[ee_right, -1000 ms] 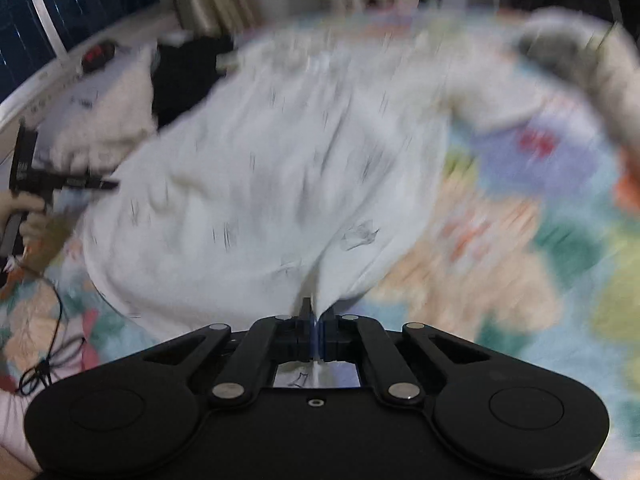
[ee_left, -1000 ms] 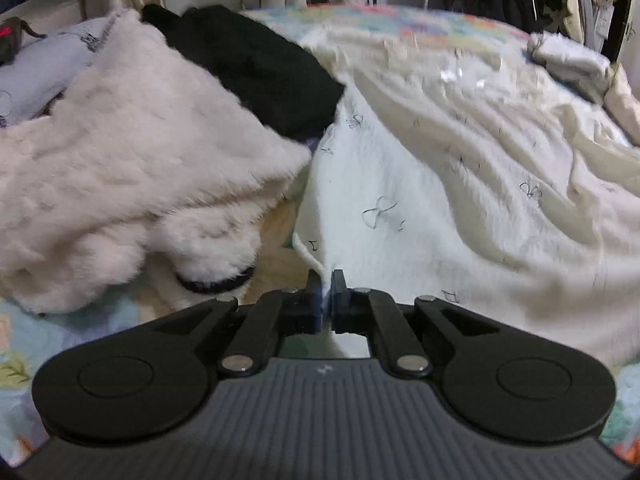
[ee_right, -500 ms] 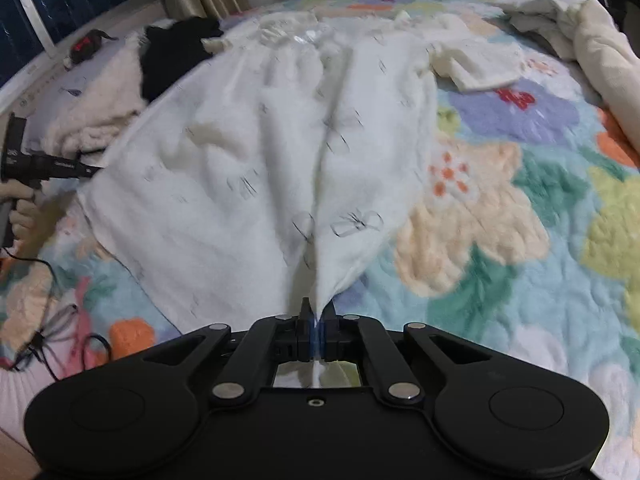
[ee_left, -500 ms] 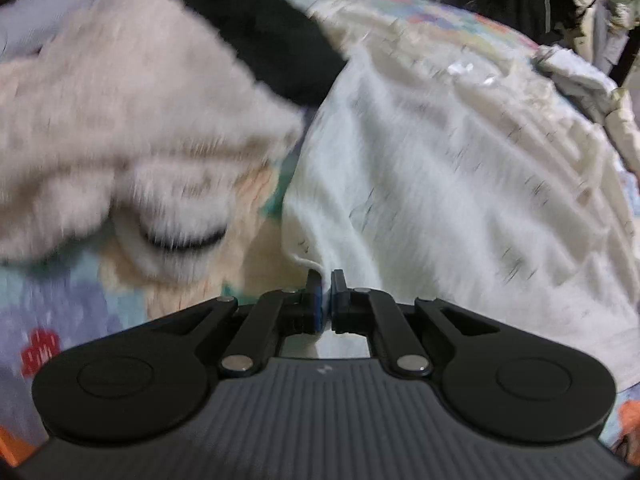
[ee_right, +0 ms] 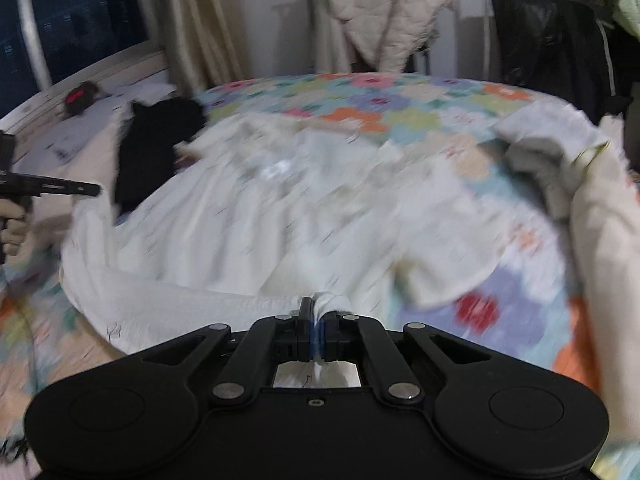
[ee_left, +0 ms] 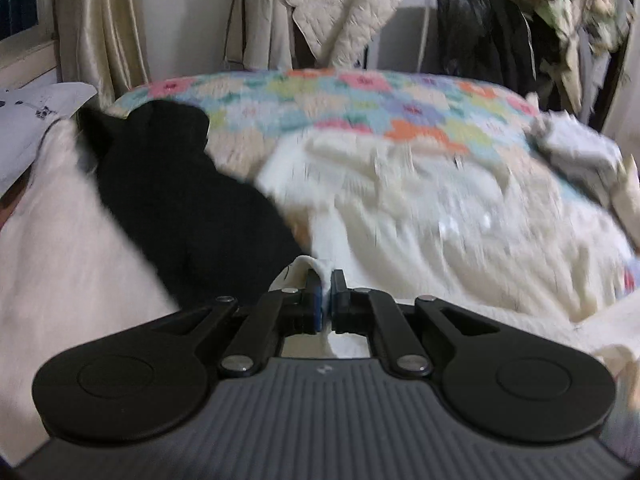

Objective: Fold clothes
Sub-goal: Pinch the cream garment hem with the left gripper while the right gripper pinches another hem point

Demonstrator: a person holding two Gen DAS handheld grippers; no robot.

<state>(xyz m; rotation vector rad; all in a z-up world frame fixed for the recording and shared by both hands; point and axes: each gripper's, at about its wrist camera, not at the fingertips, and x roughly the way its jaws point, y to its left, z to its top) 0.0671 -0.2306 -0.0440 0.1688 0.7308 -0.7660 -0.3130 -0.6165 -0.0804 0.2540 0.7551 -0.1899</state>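
Both claws pinch the white garment [ee_right: 280, 216] — left claw [ee_left: 326, 292] clamped on one hem corner, right claw [ee_right: 318, 328] clamped on a bunched corner. Garment lies spread over the floral bed [ee_right: 384, 100], front edge lifted. Black garment [ee_left: 180, 200] just left of it, touching the fluffy cream blanket [ee_left: 60, 240]. Grey-cream pile [ee_right: 560, 168] at right — frames blurred.
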